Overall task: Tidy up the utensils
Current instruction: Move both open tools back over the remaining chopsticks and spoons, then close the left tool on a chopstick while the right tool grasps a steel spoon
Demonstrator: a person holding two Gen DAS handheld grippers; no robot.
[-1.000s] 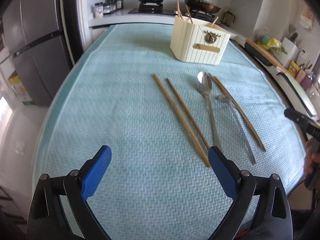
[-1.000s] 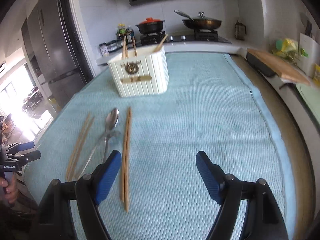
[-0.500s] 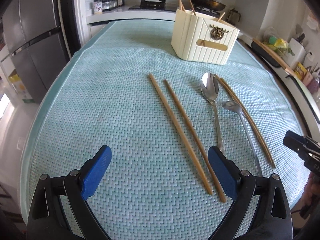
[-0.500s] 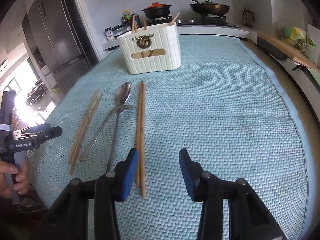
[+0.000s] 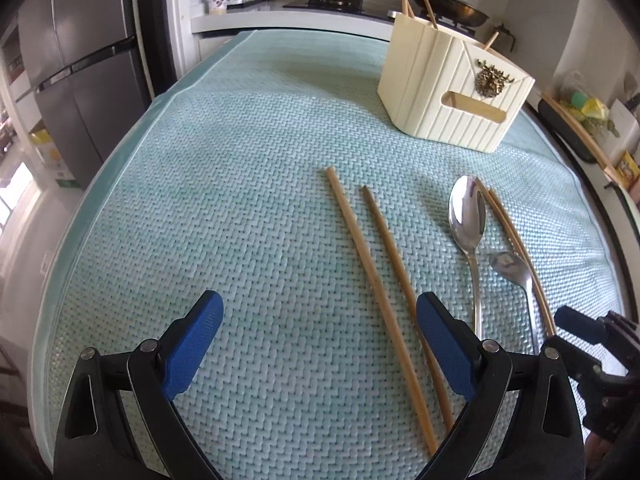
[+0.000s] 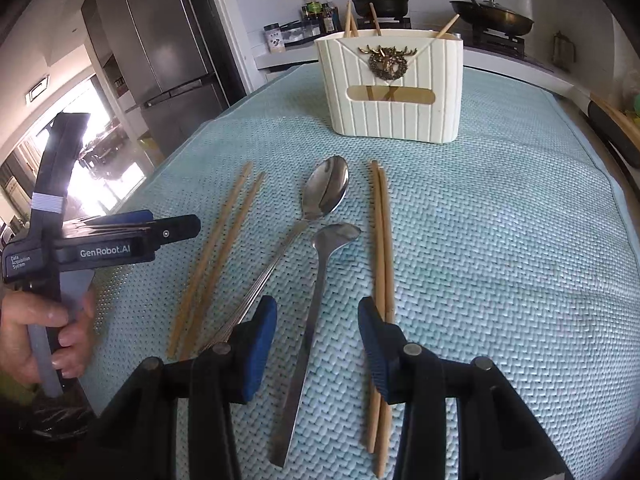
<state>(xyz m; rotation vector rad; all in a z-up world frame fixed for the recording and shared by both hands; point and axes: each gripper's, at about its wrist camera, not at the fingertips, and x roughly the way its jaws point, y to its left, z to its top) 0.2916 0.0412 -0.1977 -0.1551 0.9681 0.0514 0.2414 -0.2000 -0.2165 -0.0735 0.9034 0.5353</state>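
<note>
Kitchen tabletop [image 6: 500, 248] under woven teal mat; wooden chopsticks [image 6: 382, 240], steel spoons [image 6: 326, 194] lying loose. Left tool [image 5: 320, 344] apart; right tool [image 6: 317, 340] half-closed, straddling small spoon handle [image 6: 304, 352], empty.

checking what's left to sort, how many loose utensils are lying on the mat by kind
chopsticks: 4
spoons: 2
total: 6 loose on the mat, not counting the sticks already standing in the holder

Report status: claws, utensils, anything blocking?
Left claw open, empty. Right claw open, jaws just narrowed, astride small spoon handle, no grip. Chopsticks and big spoon still on mat; holder unobstructed.
</note>
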